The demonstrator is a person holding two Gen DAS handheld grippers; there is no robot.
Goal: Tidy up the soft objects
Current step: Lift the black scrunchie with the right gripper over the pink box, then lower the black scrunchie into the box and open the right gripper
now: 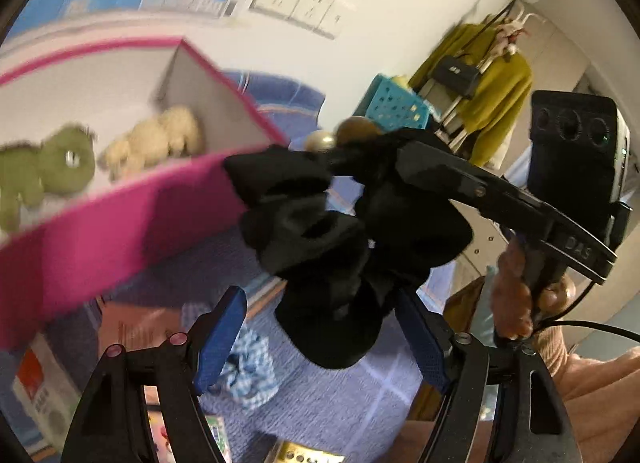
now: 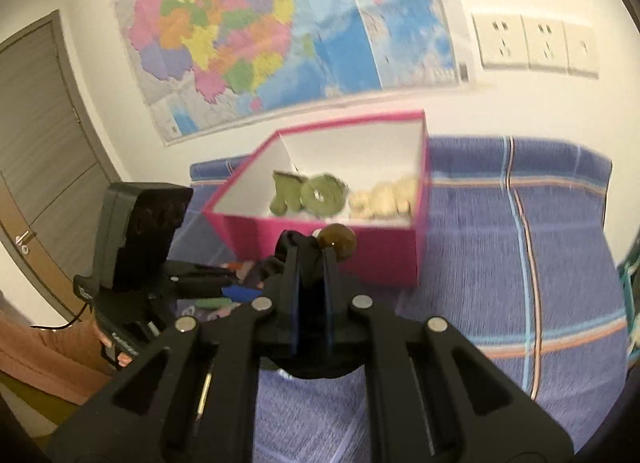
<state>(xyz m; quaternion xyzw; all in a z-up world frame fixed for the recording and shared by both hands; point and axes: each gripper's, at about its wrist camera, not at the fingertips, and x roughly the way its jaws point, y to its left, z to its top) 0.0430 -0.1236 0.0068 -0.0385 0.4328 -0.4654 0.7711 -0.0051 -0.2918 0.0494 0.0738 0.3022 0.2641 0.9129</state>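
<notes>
A pink box (image 1: 100, 239) (image 2: 320, 239) stands on the blue striped cloth. Inside lie a green plush toy (image 1: 52, 171) (image 2: 308, 195) and a cream plush toy (image 1: 156, 139) (image 2: 384, 199). My right gripper (image 2: 310, 251) (image 1: 400, 167) is shut on a black fabric scrunchie with round beads (image 1: 344, 235) (image 2: 336, 241) and holds it in the air just in front of the box. My left gripper (image 1: 320, 339) is open below the hanging scrunchie, its blue pads either side of it, not gripping. It shows at the left in the right wrist view (image 2: 224, 283).
A blue checked scrunchie (image 1: 248, 367) lies on the cloth (image 2: 500, 263) below the left gripper. A teal basket (image 1: 396, 107) and a rack of yellow clothes (image 1: 488, 95) stand at the back right. A map (image 2: 280, 31) and wall sockets (image 2: 536, 43) are behind the box.
</notes>
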